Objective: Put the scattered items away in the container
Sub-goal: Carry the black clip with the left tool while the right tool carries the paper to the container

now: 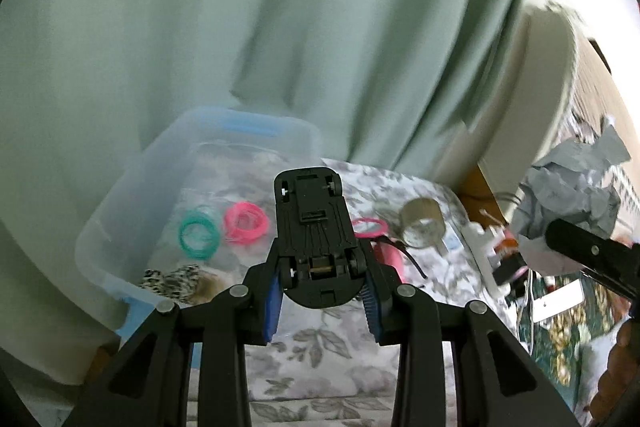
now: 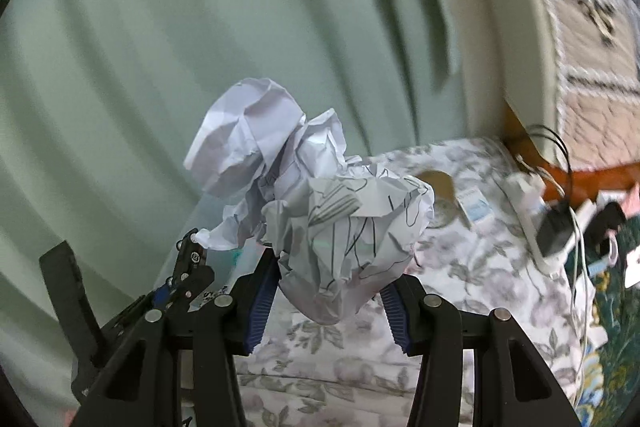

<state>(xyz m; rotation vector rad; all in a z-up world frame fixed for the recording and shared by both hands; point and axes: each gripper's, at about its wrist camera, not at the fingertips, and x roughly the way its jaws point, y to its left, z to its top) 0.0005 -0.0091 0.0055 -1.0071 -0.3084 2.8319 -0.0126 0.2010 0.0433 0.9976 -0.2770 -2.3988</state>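
My left gripper (image 1: 322, 279) is shut on a black toy car (image 1: 314, 231), held belly-up above the flowered bedspread (image 1: 320, 351). Behind it stands a clear plastic bin (image 1: 120, 227) with blue latches; inside lie a teal coil (image 1: 198, 233), a pink coil (image 1: 245, 217) and a leopard-print item (image 1: 172, 277). My right gripper (image 2: 326, 291) is shut on a large crumpled paper ball (image 2: 320, 211) with pen scribbles, lifted over the bed. The left view shows that paper (image 1: 568, 187) and the right gripper's arm (image 1: 592, 251) at its right edge. The left gripper's side (image 2: 188, 267) shows at the right view's lower left.
On the bed lie another pink coil (image 1: 370, 227), a tape roll (image 1: 422, 223), a pink object with a black strap (image 1: 394, 251) and a small card (image 2: 476, 207). A power strip with chargers and cables (image 2: 552, 223) sits at the bed's right edge. Green curtain (image 1: 280, 27) hangs behind.
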